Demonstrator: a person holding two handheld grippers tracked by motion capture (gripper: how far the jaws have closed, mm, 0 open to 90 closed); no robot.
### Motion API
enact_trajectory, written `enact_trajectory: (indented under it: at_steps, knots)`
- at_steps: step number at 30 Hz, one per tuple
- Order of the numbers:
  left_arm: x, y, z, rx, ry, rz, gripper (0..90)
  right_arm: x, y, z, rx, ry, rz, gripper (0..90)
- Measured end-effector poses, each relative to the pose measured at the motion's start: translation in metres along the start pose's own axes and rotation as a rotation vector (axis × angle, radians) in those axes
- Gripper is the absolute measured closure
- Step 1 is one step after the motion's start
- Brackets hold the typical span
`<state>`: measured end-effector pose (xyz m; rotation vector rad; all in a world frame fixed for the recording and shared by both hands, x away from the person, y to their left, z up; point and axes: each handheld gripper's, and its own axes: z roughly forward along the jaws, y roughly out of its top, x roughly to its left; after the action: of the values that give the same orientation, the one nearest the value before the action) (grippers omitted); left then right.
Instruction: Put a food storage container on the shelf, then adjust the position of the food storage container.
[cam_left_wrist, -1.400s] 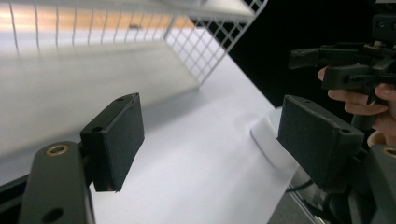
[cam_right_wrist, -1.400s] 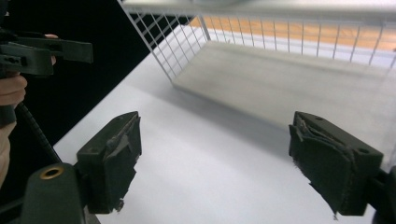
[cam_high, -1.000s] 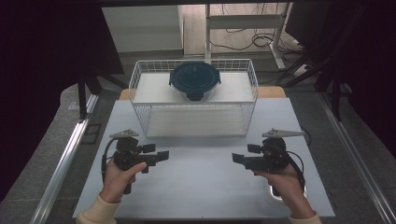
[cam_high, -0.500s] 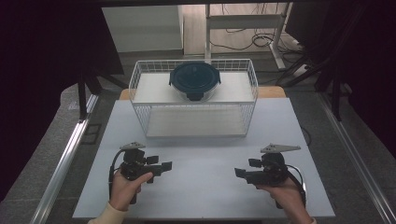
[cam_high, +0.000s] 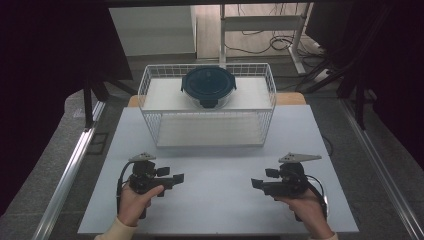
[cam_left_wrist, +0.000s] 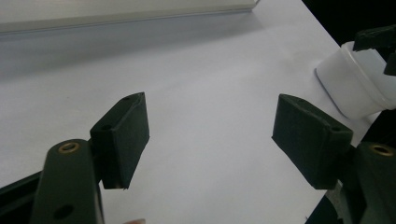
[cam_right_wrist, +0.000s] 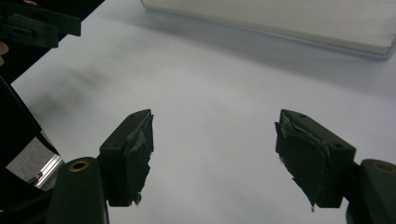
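Both black tongs (cam_high: 178, 178) (cam_high: 256, 183) gape over matte white table (cam_high: 220, 200).

Beyond my tongs the white table (cam_high: 300, 130) ends at a grey floor (cam_high: 345, 95). Ahead of them stand metal desk legs (cam_high: 222, 25) with loose cables (cam_high: 280, 42); darkness hangs either side, and a metal rail (cam_high: 70, 165) runs left.
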<state>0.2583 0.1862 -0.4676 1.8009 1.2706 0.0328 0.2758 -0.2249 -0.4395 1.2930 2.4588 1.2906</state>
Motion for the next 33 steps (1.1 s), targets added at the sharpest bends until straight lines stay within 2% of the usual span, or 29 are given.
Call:
enact_trajectory:
  at_steps: [4, 10, 12, 13, 16, 18, 19, 20, 21, 23, 26, 28, 29, 31, 33]
  knots:
    - [0.001, 0.001, -0.003, -0.011, 0.006, -0.006, 26.4, -0.002, 0.003, -0.008, -0.018, -0.017, 0.001, 28.6]
    - [0.001, -0.001, -0.002, 0.000, 0.006, -0.005, 26.6, -0.009, 0.002, -0.028, -0.044, -0.067, 0.015, 35.2]
    - [0.001, -0.001, -0.002, 0.003, 0.012, -0.009, 26.5, -0.013, 0.001, -0.036, -0.048, -0.099, 0.023, 36.2]
    - [0.002, -0.002, -0.001, 0.008, 0.018, -0.011, 26.0, -0.019, -0.001, -0.045, -0.051, -0.129, 0.039, 38.3]
    - [0.002, -0.002, -0.001, 0.011, 0.023, -0.015, 25.6, -0.025, -0.005, -0.055, -0.048, -0.157, 0.058, 41.2]
    - [0.003, -0.002, -0.002, 0.015, 0.024, -0.014, 25.6, -0.032, -0.011, -0.067, -0.044, -0.199, 0.075, 44.6]
    - [0.004, -0.002, -0.003, 0.017, 0.028, -0.013, 25.7, -0.040, -0.019, -0.078, -0.041, -0.225, 0.105, 47.9]
    - [0.004, -0.002, -0.003, 0.017, 0.028, -0.013, 26.1, -0.040, -0.019, -0.078, -0.041, -0.225, 0.105, 47.9]
    - [0.004, -0.002, -0.003, 0.018, 0.028, -0.012, 26.5, -0.048, -0.027, -0.090, -0.044, -0.252, 0.132, 51.2]
    - [0.003, -0.002, -0.002, 0.018, 0.027, -0.008, 27.0, -0.056, -0.036, -0.101, -0.046, -0.277, 0.158, 55.1]
    - [0.002, -0.002, -0.002, 0.019, 0.024, -0.008, 27.0, -0.063, -0.043, -0.111, -0.049, -0.286, 0.174, 59.3]
    - [0.000, -0.003, 0.000, 0.018, 0.022, -0.005, 27.0, -0.070, -0.052, -0.123, -0.039, -0.331, 0.193, 69.8]
    - [0.000, -0.003, 0.000, 0.018, 0.022, -0.005, 27.1, -0.070, -0.052, -0.123, -0.039, -0.331, 0.193, 69.8]
    - [-0.002, -0.003, 0.001, 0.027, 0.020, 0.005, 26.8, -0.076, -0.058, -0.130, 0.005, -0.400, 0.194, 79.5]
    - [-0.003, -0.003, 0.002, 0.031, 0.020, 0.006, 26.7, -0.077, -0.060, -0.132, 0.017, -0.401, 0.194, 82.1]
